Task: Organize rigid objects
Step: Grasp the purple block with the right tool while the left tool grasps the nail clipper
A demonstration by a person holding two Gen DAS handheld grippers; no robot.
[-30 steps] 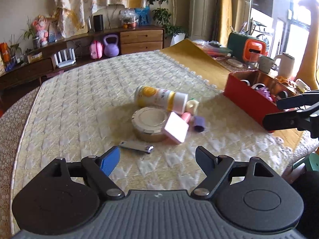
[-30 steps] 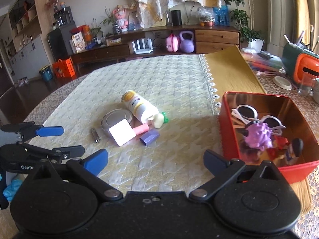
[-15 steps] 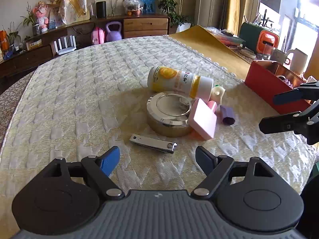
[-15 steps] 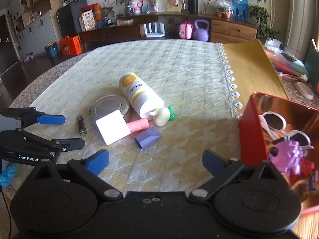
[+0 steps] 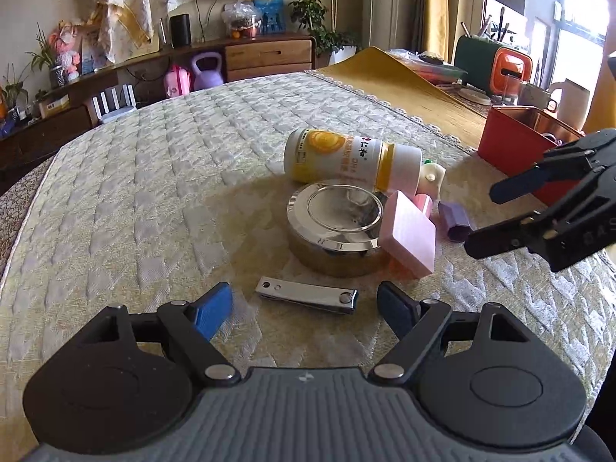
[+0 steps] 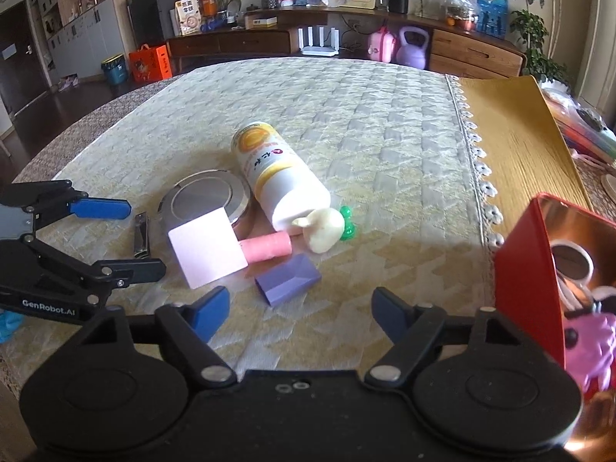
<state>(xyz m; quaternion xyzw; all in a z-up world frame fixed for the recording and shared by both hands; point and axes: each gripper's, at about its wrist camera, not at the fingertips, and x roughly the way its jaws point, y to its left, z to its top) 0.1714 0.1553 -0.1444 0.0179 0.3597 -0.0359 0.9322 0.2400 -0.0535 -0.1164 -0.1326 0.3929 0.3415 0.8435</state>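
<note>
Right gripper (image 6: 300,308) jaws just narrowing, empty, short of purple block (image 6: 288,283); left gripper (image 5: 304,308) apart near nail clipper (image 5: 307,295). Approach step; next, straddle and clamp.

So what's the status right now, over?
Left gripper open over nail clipper. Right gripper empty, jaws just closing some, near purple block. Red box waits at right; nothing blocking.

wrist views, facing table (image 5: 161,177) (shared clutter)
</note>
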